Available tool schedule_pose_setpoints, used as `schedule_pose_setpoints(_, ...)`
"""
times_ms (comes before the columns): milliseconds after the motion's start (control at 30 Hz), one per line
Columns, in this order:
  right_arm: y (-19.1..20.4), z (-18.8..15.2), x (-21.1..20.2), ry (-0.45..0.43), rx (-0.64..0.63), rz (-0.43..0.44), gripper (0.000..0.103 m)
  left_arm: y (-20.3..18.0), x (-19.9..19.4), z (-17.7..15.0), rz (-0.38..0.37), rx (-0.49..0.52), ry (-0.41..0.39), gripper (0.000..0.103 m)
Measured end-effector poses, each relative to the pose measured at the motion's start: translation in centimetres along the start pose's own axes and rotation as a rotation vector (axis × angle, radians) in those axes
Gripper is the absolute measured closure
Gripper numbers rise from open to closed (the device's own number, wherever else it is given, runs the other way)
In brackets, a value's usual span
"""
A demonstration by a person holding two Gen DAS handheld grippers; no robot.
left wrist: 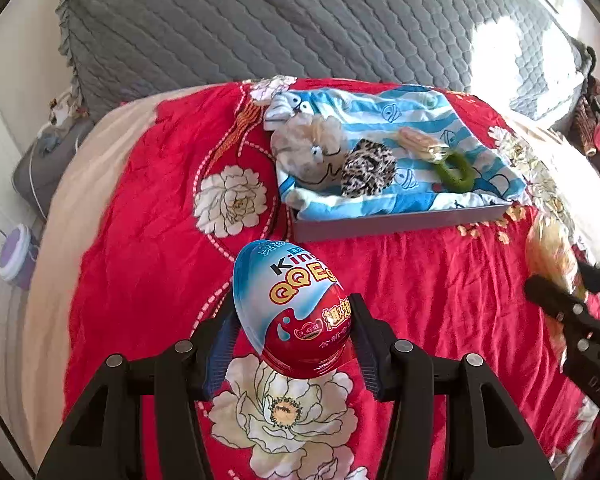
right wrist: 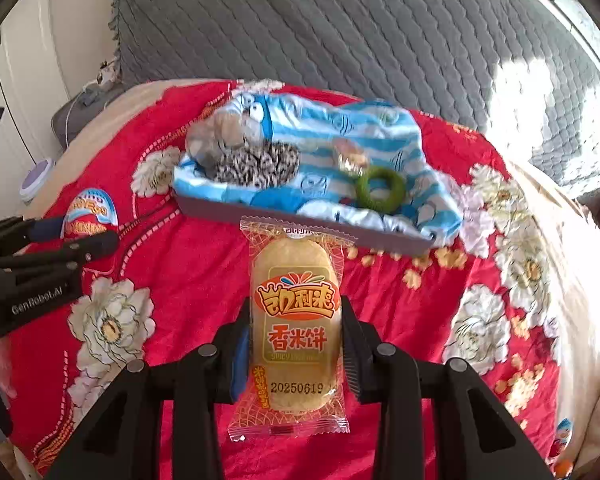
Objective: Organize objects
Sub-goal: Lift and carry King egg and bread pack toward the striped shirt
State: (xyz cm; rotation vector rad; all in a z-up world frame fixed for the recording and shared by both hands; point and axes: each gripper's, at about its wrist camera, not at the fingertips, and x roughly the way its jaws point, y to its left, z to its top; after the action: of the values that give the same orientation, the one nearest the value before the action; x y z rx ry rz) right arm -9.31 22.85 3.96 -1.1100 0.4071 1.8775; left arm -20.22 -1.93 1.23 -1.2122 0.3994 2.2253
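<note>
My left gripper [left wrist: 294, 332] is shut on a red, white and blue chocolate egg [left wrist: 290, 308], held above the red flowered bedspread [left wrist: 148, 240]. The same egg [right wrist: 90, 212] and left gripper [right wrist: 76, 236] show at the left of the right wrist view. My right gripper [right wrist: 294, 340] is shut on a clear-wrapped yellow rice cracker packet [right wrist: 294, 328], also lifted off the bedspread [right wrist: 196, 272]. That packet [left wrist: 552, 256] and right gripper [left wrist: 568, 300] appear at the right edge of the left wrist view.
Ahead lies a shallow grey box [left wrist: 400, 224] [right wrist: 308, 226] lined with blue striped cartoon cloth, holding a beige bundle [left wrist: 312, 152], a leopard scrunchie [left wrist: 368, 168] [right wrist: 256, 164], a wrapped snack [left wrist: 420, 142] and a green ring [left wrist: 456, 170] [right wrist: 380, 188]. A grey quilted headboard [left wrist: 280, 20] stands behind.
</note>
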Motion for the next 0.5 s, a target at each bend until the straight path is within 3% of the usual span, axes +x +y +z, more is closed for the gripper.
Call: schedule_pose_setpoints(500,-1.5,4.5,-6.1,-0.109,-0.007,-0.014,0.065,-4.5,-6.2,5.0,0.020,0.095,-0.090,0.048)
